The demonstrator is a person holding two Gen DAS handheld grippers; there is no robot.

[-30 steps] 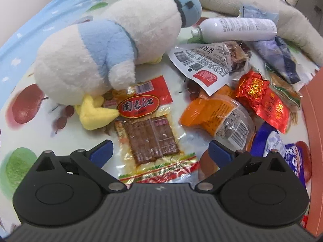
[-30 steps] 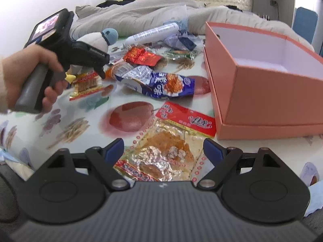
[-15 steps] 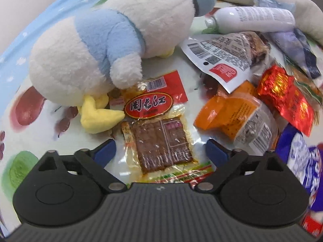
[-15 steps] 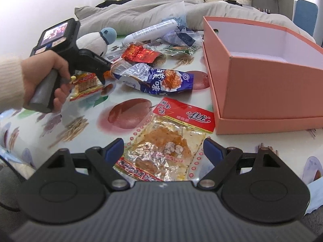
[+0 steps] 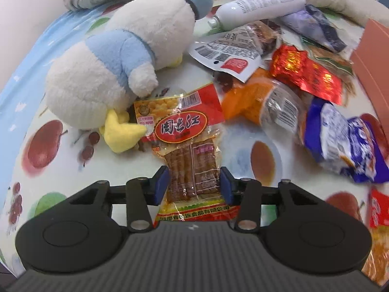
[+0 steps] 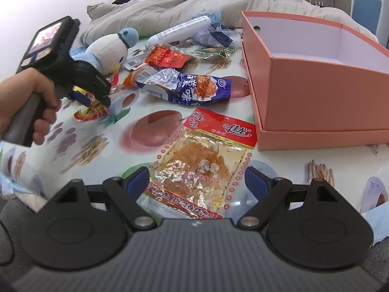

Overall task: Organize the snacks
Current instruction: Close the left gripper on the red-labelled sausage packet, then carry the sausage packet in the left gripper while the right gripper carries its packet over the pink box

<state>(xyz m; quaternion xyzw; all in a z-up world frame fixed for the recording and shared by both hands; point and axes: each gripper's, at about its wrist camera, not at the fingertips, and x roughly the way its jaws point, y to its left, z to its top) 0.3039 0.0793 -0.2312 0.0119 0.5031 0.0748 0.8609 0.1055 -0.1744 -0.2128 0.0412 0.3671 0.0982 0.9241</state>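
A clear and red jerky packet (image 5: 184,126) lies beside a plush bird (image 5: 116,68) on the fruit-print tablecloth (image 5: 48,146). My left gripper (image 5: 194,186) is closing; both blue pads press the packet's lower sides, which buckle. From the right wrist view, a hand holds that gripper (image 6: 94,99) down over the packet (image 6: 91,110). My right gripper (image 6: 197,177) stands open over a foil snack packet with a red header (image 6: 201,160), which lies flat between the fingers, untouched. The open pink box (image 6: 316,92) is to the right.
Loose snacks crowd the middle: a blue packet (image 5: 340,141), an orange one (image 5: 255,99), a red foil one (image 5: 306,73), a white-backed one (image 5: 228,46). A white bottle (image 5: 257,7) and a grey blanket (image 6: 170,4) lie behind. The table edge runs near my right gripper.
The left gripper's jaws have narrowed from wide open onto the jerky packet, and the gripper has shifted with a slight roll. The right gripper has kept still and open.
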